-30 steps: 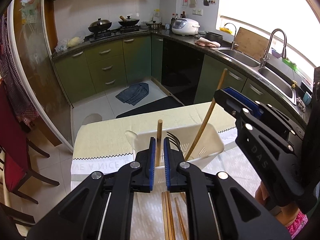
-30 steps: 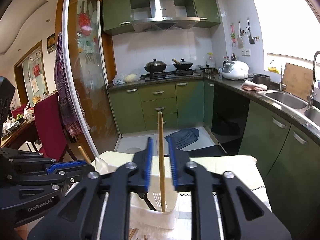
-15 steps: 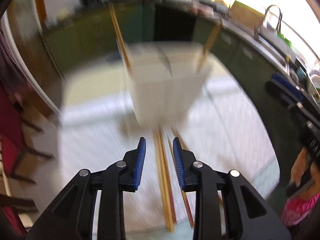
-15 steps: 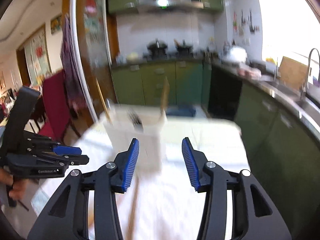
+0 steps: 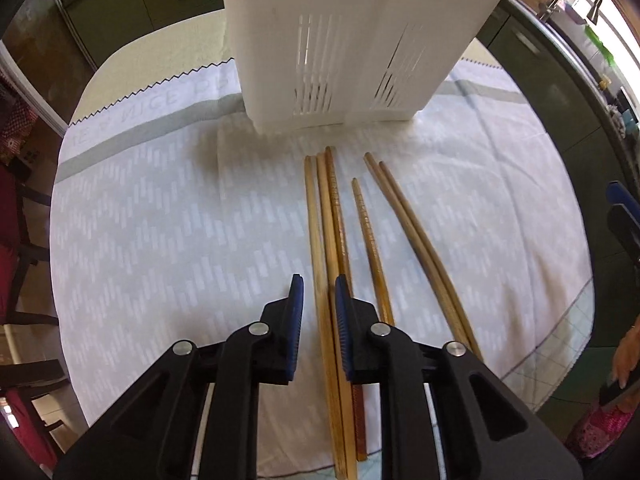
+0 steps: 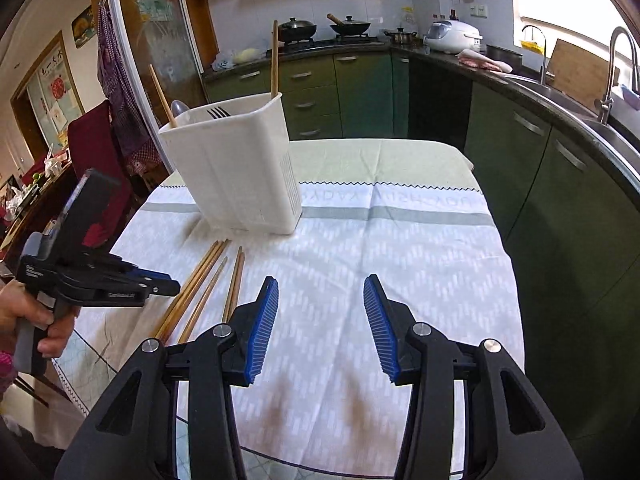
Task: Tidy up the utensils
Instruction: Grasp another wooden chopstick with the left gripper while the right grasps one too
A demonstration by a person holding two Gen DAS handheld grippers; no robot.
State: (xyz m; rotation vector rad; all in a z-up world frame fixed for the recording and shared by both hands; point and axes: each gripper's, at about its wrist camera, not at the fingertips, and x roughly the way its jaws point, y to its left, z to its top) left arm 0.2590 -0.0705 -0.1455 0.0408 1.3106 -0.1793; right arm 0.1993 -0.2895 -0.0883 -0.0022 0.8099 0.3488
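Far left in the right wrist view: a hand [image 6: 28, 316] wrapped round the handle of the left gripper [image 6: 170, 290], tipped steeply down over the loose chopsticks [image 6: 200, 292]. Jaws narrow there, not shut, and just been closing. From the left wrist, two chopsticks seen running between the blue pads [image 5: 297, 320], with a sliver of cloth showing beside the left pad, so no squeeze on them. Cannot tell whether the tips touch the wood. Six chopsticks in all, lying flat on the pale patterned tablecloth [image 6: 400, 264]: three bunched at the left, one alone in the middle, two side by side at the right, thin ends towards the white plastic holder [image 6: 240, 168]. Stands upright on the cloth just beyond those ends. Inside it, a spoon [image 6: 179, 107] and a leaning chopstick at the left, a fork [image 6: 218, 112] in the middle, another chopstick upright at the right corner. Further right, the right gripper [image 6: 320, 320] over bare cloth, well apart from the chopsticks. Jaws spread wide after just opening, nothing between them.
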